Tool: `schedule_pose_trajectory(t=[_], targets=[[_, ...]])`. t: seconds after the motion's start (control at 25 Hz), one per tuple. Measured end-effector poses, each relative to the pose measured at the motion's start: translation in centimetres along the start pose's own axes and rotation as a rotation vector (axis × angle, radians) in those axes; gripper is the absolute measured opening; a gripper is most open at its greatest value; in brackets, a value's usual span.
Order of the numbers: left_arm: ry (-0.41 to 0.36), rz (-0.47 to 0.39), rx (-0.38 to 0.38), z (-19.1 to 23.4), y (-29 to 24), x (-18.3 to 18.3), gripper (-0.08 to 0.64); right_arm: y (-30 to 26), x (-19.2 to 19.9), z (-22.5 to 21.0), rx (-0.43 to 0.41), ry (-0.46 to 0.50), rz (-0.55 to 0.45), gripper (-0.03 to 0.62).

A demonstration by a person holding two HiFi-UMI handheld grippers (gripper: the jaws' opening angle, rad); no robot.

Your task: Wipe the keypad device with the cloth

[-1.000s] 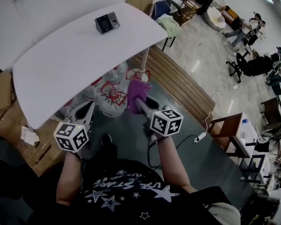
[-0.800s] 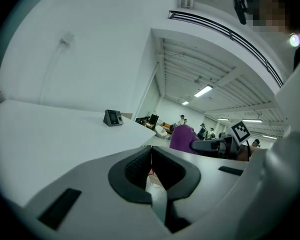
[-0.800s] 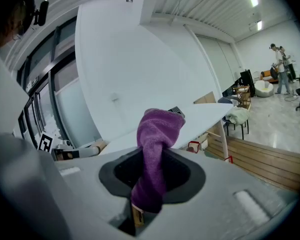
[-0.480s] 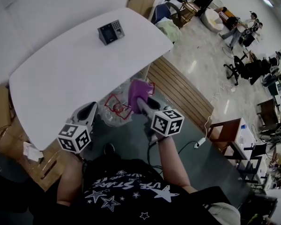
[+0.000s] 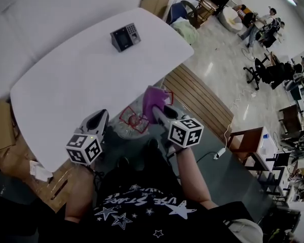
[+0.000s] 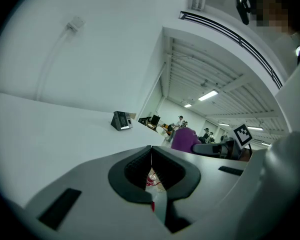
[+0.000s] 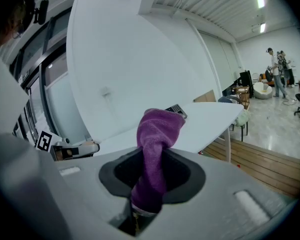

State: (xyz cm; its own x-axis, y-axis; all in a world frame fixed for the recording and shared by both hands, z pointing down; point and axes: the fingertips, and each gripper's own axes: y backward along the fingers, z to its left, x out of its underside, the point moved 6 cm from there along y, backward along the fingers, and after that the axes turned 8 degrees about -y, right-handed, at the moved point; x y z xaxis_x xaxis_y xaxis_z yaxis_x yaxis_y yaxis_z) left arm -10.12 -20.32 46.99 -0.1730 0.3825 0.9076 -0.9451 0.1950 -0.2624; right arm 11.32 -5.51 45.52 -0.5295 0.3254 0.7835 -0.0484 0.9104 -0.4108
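Note:
The dark keypad device (image 5: 125, 36) stands on the far part of the white table (image 5: 66, 85); it also shows in the left gripper view (image 6: 121, 120). My right gripper (image 5: 160, 113) is shut on a purple cloth (image 5: 154, 99) and hangs off the table's near right edge. In the right gripper view the cloth (image 7: 158, 134) sticks up out of the gripper (image 7: 151, 166) and hides most of the keypad device (image 7: 176, 109). My left gripper (image 5: 97, 120) is shut and empty over the table's near edge, its pads meeting (image 6: 151, 156). Both grippers are well short of the device.
Clear plastic bags with red print (image 5: 134, 120) lie under the table's edge. Cardboard boxes (image 5: 2, 125) sit at the left. A wooden floor strip (image 5: 197, 97), chairs (image 5: 182, 11) and people (image 5: 253, 19) are at the right, with a small brown stand (image 5: 251, 138).
The table and keypad device have slid lower and closer in the head view as the person moved toward them. Both grippers keep their hold and posture, the right one raised slightly with the cloth.

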Motion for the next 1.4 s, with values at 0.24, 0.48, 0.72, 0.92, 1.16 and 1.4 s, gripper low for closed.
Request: schedule_pose_trajectory(t=[0.24, 0.48, 0.72, 0.92, 1.16, 1.4], targets=[[-0.009, -0.022, -0.023, 1.0, -0.8, -1.0, 0.009, -2.0, -2.0, -0.3, -0.03, 0.019, -0.012, 0.098], [-0.016, -0.033, -0.06, 1.4, -2.8, -1.7, 0.009, -5.0, -4.3, -1.8, -0.09, 0.049, -0.004, 0.098], [-0.01, -0.031, -0.122, 1.5, -7.6, -3.3, 0.009, -9.3, -8.1, -4.9, -0.172, 0.055, 0.032, 0.098], [-0.013, -0.041, -0.194, 1.5, -12.2, -5.5, 0.009, -12.9, -11.6, -8.1, -0.244, 0.078, 0.086, 0.098], [-0.007, -0.045, -0.278, 1.8, -16.5, -7.2, 0.009, -16.6, -15.2, -11.4, -0.316, 0.092, 0.128, 0.098], [0.001, -0.038, -0.346, 1.1, -19.6, -8.8, 0.009, -18.7, -18.0, -13.4, -0.379, 0.1, 0.175, 0.098]])
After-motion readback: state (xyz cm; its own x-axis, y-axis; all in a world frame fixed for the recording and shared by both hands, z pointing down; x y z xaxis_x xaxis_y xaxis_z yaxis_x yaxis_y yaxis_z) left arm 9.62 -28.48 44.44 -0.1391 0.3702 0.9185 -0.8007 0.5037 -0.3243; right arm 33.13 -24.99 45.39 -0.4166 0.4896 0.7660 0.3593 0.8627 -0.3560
